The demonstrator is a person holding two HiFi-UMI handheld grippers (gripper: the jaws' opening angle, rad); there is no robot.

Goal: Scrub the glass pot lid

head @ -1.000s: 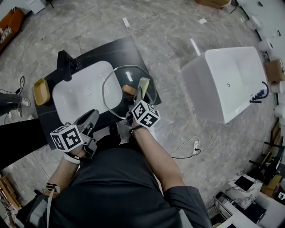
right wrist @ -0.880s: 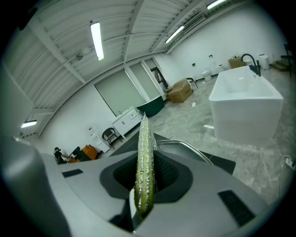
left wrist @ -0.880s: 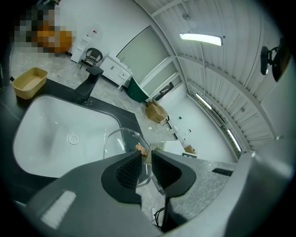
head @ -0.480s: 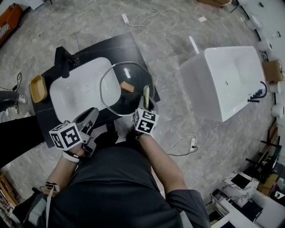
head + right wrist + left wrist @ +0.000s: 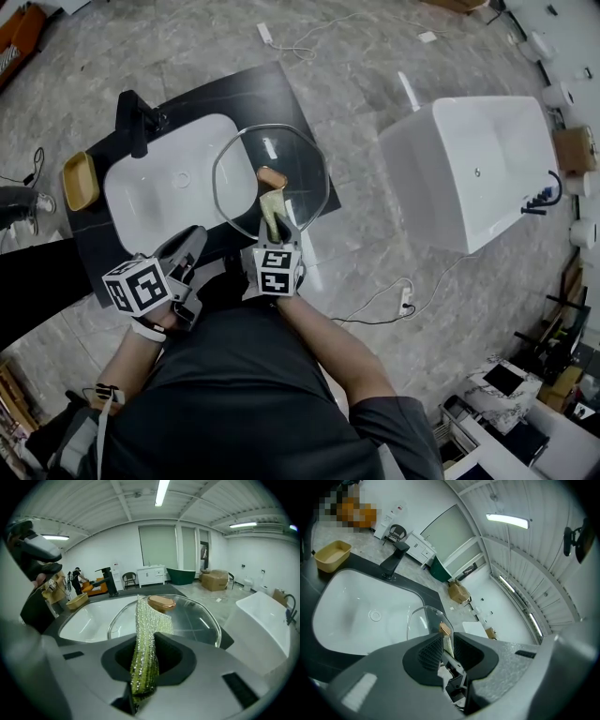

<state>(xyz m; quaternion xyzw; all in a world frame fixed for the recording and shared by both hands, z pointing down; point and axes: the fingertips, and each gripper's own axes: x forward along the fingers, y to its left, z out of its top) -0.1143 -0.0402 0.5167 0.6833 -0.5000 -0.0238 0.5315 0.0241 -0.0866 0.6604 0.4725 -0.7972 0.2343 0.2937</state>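
**Glass lid on the sink's edge, scrub cloth over it**

Glass lid [image 5: 239, 178] lies flat, wooden knob [image 5: 272, 176] up, partly over the white sink [image 5: 159, 202] and partly on the black counter [image 5: 253, 103]. The right gripper [image 5: 146, 641] has its jaws clamped on a limp green cloth [image 5: 143, 620], whose free end reaches to just beside the knob. Whether it touches the glass is unclear. The left gripper [image 5: 446, 644] hangs back near the person, jaws drawn nearly together on nothing.

The lid looks stiff, fairly heavy, breakable and likely slick. It may slide under scrubbing, so the knob seems the safest hold, or the rim could be steadied.

Only the head view shows the lid straddling sink and counter. The right gripper view alone shows the cloth's glittery weave and how it is pinched. The left gripper view alone shows that its own jaws are empty.
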